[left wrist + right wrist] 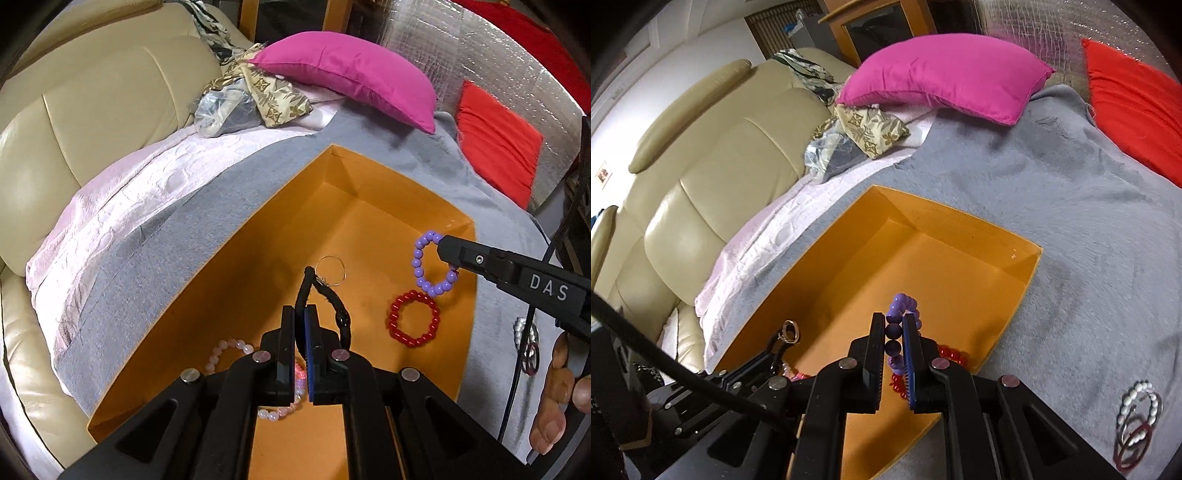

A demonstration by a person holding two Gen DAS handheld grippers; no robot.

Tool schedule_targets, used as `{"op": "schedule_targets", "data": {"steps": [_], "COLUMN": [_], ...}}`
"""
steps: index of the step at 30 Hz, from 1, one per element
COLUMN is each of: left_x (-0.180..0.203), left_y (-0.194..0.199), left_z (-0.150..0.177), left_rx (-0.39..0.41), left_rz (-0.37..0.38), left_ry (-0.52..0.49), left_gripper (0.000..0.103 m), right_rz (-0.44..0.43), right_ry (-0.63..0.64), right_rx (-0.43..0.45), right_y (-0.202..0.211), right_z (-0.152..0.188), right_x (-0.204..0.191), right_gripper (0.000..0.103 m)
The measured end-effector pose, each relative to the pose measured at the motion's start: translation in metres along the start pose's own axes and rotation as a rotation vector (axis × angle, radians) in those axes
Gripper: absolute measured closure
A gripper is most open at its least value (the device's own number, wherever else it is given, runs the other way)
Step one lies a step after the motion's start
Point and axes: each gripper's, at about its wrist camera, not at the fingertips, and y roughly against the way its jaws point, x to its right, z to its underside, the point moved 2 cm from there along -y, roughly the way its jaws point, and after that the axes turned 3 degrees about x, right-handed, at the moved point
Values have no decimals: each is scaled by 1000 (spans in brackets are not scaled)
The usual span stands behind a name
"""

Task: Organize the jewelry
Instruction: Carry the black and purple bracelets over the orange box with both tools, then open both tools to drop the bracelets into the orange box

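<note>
An orange open box point(369, 221) point(960, 266) lies on a grey blanket. My left gripper point(300, 314) is shut on a black cord bracelet point(334, 299) with a thin metal ring point(331, 271), held over the box; it also shows in the right wrist view point(788, 332). My right gripper point(894, 321) point(443, 245) is shut on a purple bead bracelet point(424, 273) point(903, 306), held above the box. A red bead bracelet point(413, 318) point(951, 352) and a pale pink bead bracelet point(229, 349) lie inside the box.
White pearl and dark red bracelets point(1137, 417) point(526, 343) lie on the grey blanket point(1071, 206) right of the box. A magenta cushion point(351, 74) and a red cushion point(498, 144) sit behind. A beige leather sofa back point(92, 110) is on the left.
</note>
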Motion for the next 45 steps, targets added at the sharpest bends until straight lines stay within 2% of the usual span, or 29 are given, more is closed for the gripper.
{"op": "schedule_targets", "data": {"steps": [19,20,21,22,23,24,25,28,29,39,45], "left_x": [-10,-10,-11,-11,-12,-12,-12,-13,-13,-7,2], "left_y": [-28,-28,-28,-29,-27,-26,-24,-20,-19,0,17], "left_z": [-5,-5,-5,-5,-5,-6,-5,-5,-6,0,6], "left_rx": [-59,-61,-62,-61,-51,-43,-38,-33,-30,-7,14], "left_rz": [-68,-77,-81,-83,-90,-98,-106,-97,-99,-89,-89], "left_ry": [20,19,21,24,27,25,22,32,32,28,16], "left_gripper": [97,92,78,70,59,56,56,55,55,50,43], "right_rz": [32,32,36,36,32,28,31,46,54,61,51], "right_ry": [-36,-36,-34,-41,-51,-56,-55,-56,-63,-95,-93], "right_rx": [-80,-79,-78,-75,-72,-73,-73,-61,-52,45,106], "right_y": [-50,-51,-51,-50,-50,-50,-51,-51,-50,-10,31], "right_z": [-11,-12,-12,-12,-12,-13,-13,-15,-16,-17,-1], "right_x": [8,8,9,11,12,13,14,18,21,35,37], "right_gripper": [92,92,92,91,86,84,79,52,49,47,39]}}
